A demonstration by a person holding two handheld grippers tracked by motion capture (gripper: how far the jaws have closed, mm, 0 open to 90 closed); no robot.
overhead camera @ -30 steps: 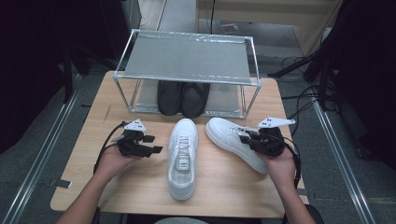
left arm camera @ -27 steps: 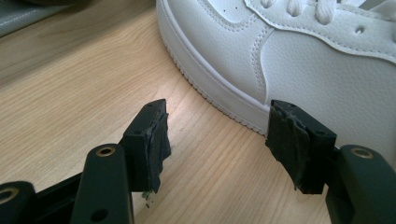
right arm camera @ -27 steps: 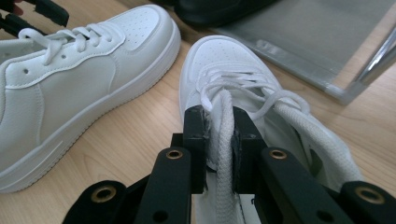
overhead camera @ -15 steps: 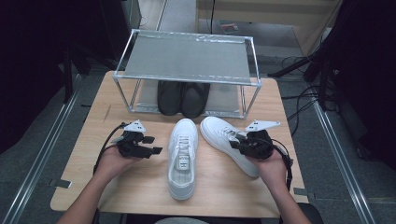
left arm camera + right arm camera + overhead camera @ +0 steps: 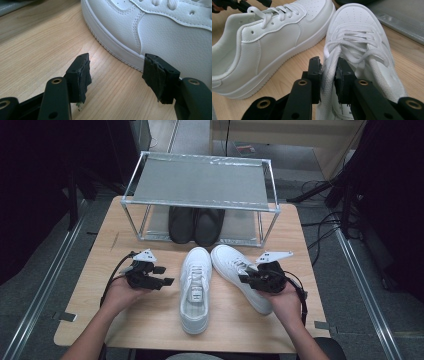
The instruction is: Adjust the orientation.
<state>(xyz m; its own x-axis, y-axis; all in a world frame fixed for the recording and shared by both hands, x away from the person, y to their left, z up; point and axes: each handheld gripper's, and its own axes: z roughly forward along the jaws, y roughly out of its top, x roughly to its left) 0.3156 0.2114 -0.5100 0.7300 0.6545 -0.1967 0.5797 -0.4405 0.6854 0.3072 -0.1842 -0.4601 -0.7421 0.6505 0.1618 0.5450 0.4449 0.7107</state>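
Two hands low | right claw [image 5: 328, 75] pinching white shoe [image 5: 362, 50] collar, jaws easing

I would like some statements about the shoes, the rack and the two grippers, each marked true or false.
1. The right gripper pinches the side wall of the right white shoe. True.
2. The left gripper holds the left white shoe. False: its jaws stand open beside the sole.
3. A black pair sits under the metal rack. True.
4. The white shoes stand on top of the rack. False: they lie on the wooden table.
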